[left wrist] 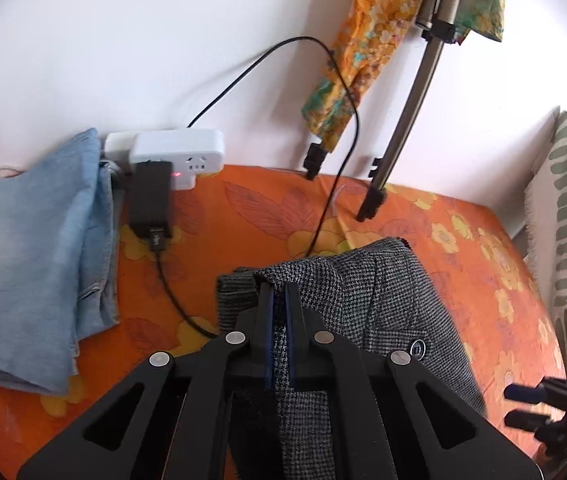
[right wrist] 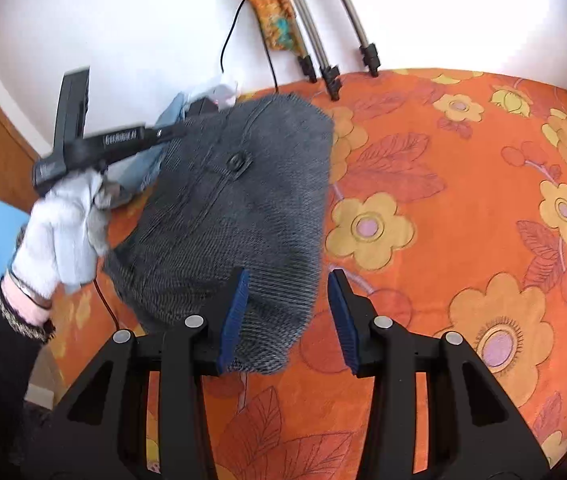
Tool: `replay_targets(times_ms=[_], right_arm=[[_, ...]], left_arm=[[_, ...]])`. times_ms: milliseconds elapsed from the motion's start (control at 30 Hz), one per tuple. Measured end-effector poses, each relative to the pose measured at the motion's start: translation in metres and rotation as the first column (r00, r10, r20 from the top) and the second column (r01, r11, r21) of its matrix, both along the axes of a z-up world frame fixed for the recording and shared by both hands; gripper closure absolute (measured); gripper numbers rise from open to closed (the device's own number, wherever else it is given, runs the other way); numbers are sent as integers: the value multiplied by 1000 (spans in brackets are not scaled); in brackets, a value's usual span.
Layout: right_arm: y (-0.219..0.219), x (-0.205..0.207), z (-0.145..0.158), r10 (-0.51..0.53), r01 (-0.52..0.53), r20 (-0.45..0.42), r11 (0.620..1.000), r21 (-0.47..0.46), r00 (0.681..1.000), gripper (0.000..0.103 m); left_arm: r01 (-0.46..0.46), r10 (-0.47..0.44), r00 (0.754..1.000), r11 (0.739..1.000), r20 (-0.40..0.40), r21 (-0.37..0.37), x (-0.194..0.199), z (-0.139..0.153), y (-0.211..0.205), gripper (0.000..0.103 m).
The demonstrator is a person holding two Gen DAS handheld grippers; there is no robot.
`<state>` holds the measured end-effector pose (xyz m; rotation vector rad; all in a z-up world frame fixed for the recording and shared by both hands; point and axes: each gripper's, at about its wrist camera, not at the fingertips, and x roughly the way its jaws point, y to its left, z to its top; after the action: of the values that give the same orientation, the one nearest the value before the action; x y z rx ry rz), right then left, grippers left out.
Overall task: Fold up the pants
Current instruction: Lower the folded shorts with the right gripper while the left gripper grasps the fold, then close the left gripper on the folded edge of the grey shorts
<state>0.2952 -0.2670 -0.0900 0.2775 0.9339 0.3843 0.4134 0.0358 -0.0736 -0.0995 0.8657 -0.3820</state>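
Observation:
The grey checked pants [left wrist: 379, 304] lie folded in a bundle on the orange flowered bed sheet [left wrist: 243, 216]. My left gripper [left wrist: 279, 288] is shut on a fold at the bundle's far left edge. In the right wrist view the pants [right wrist: 235, 216] lie left of centre, a dark button on top. My right gripper [right wrist: 287, 280] is open, its left pad over the bundle's near edge, its right pad over bare sheet [right wrist: 463, 208]. The left gripper [right wrist: 179, 132] shows there at the bundle's far left, held by a white-gloved hand [right wrist: 63, 224].
Folded blue jeans [left wrist: 39, 248] lie at the left. A white power strip [left wrist: 175, 152] with a black adapter and cable sits by the wall. Tripod legs [left wrist: 399, 136] stand on the bed's far edge under hanging flowered cloth [left wrist: 363, 44]. A striped pillow [left wrist: 563, 216] lies right.

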Motion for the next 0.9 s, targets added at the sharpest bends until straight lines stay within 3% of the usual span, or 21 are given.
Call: replay_targets(times_ms=[100, 267, 400, 500, 633, 833, 900], right_arm=[[16, 2, -1, 53, -53, 17, 998, -21, 998, 60], [51, -19, -25, 174, -177, -31, 978, -111, 984, 60], [51, -43, -28, 250, -252, -34, 959, -129, 968, 60], [24, -44, -18, 218, -219, -35, 976, -18, 975, 62], [2, -35, -2, 150, -150, 4, 989, 5, 989, 62], [-14, -12, 13, 62, -62, 14, 997, 47, 998, 62], [-14, -1, 11, 63, -63, -7, 997, 53, 998, 55]], left_arm=[[-19, 19, 1000, 1000, -24, 24, 2, -10, 3, 99], [-28, 31, 999, 997, -37, 77, 3, -22, -1, 99], [-16, 20, 999, 991, -35, 134, 4, -25, -8, 99], [-8, 14, 999, 991, -41, 130, 2, -18, -2, 94], [-26, 30, 999, 995, -41, 97, -10, -1, 17, 86], [6, -5, 1000, 994, -10, 111, -50, 22, 21, 85], [23, -19, 999, 994, -36, 104, -58, 22, 19, 79]])
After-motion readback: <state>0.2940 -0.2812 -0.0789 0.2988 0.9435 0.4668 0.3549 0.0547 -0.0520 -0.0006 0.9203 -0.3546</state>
